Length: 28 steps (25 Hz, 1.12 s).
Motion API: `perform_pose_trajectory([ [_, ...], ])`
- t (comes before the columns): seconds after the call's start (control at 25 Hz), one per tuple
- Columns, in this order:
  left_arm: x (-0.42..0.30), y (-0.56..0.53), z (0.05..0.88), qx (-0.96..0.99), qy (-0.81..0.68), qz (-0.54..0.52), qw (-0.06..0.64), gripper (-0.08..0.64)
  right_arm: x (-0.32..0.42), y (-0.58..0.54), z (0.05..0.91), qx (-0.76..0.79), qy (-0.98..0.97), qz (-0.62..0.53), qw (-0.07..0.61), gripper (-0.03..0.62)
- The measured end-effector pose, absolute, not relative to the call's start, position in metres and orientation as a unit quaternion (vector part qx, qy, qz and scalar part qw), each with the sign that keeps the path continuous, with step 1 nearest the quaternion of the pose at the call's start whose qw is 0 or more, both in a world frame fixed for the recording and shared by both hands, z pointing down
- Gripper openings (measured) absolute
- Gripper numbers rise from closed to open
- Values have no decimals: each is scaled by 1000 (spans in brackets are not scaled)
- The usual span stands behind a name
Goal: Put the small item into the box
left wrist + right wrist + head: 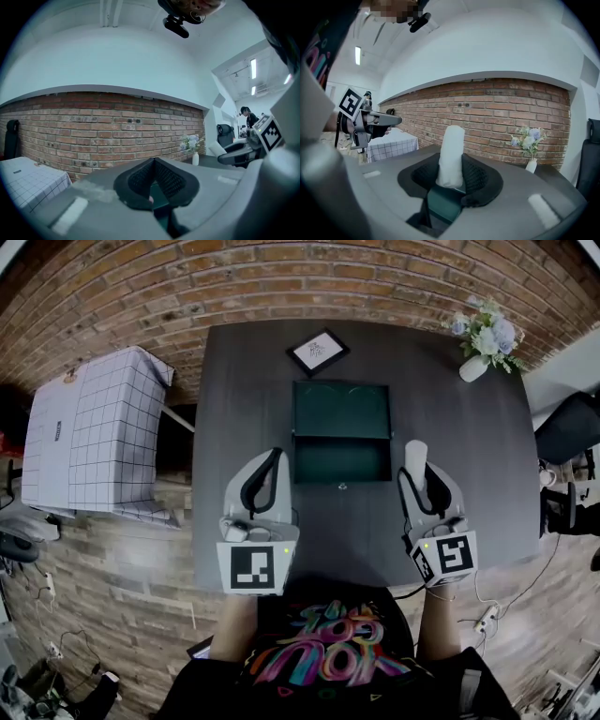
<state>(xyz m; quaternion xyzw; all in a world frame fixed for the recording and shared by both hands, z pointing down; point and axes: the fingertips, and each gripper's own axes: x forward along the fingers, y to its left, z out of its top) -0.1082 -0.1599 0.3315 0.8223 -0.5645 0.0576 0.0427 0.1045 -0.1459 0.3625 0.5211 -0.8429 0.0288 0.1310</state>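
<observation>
Grasping a white cylindrical item (451,152) upright between its jaws, the right gripper (418,472) sits just right of the open green box (341,411) on the dark desk (239,381). The left gripper (153,165), jaws clenched together on nothing, sits just left of the box.

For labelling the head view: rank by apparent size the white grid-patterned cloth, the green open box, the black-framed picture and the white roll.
1. white grid-patterned cloth
2. green open box
3. black-framed picture and white roll: look about alike; the roll is nearer the camera and partly hidden, so unranked.
</observation>
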Motion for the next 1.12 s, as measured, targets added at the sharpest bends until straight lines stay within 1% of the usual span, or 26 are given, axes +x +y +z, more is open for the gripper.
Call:
perform_pose_trajectory([
  [0.2,-107,-165,332,826,-560,59,33,2,107,-153,365,517,-844,27,140,143],
  [0.56,-107,-169,347,819,-568,61,56,3,96,-164,380,492,-856,37,157,144],
  [0.72,-108,-171,353,817,-570,64,57,2,89,-171,391,480,-861,44,162,144],
  [1.12,-114,-177,363,812,-576,68,70,2,72,-190,431,435,-874,64,205,144],
])
